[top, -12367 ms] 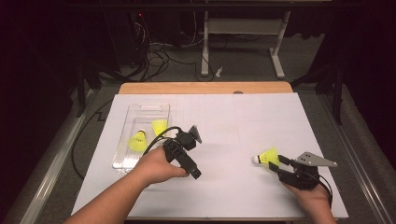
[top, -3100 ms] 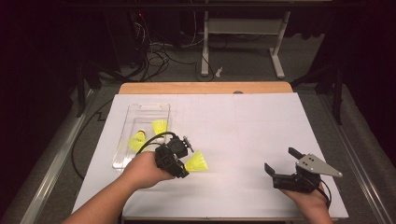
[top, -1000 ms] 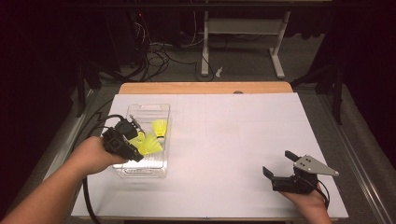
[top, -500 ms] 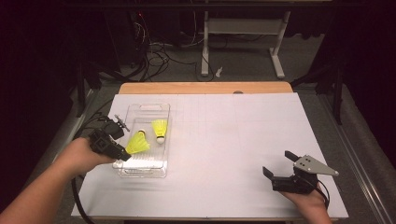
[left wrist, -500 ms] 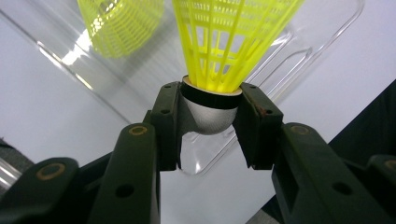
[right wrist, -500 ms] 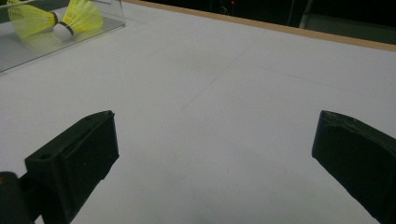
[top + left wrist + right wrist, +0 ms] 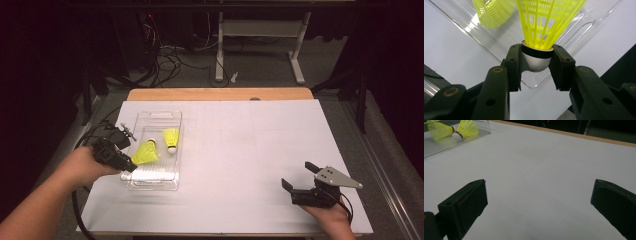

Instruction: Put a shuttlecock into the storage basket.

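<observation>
Between my left claw's [image 7: 536, 67] pads sits a shuttlecock [image 7: 546, 22], pinched at its cork so the yellow skirt points clear, over the near-left corner of the clear tray [image 7: 167, 116]. A second shuttlecock [image 7: 171, 137] already lies inside. My left hand [image 7: 82, 165] reaches in from the desk's [image 7: 260, 145] left edge. My right claw [image 7: 300, 181] gapes empty, resting low at the right.

Two yellow shuttlecocks are counted at centre left of the high view: one shuttlecock [image 7: 145, 153] toward the left and a second shuttlecock [image 7: 171, 138] just right of it. One clear plastic tray [image 7: 165, 116] is seen beneath them. Two handheld grippers are counted, a left gripper [image 7: 131, 166] at centre left and a right gripper [image 7: 299, 175] at lower right. One white table sheet [image 7: 250, 145] is counted.
</observation>
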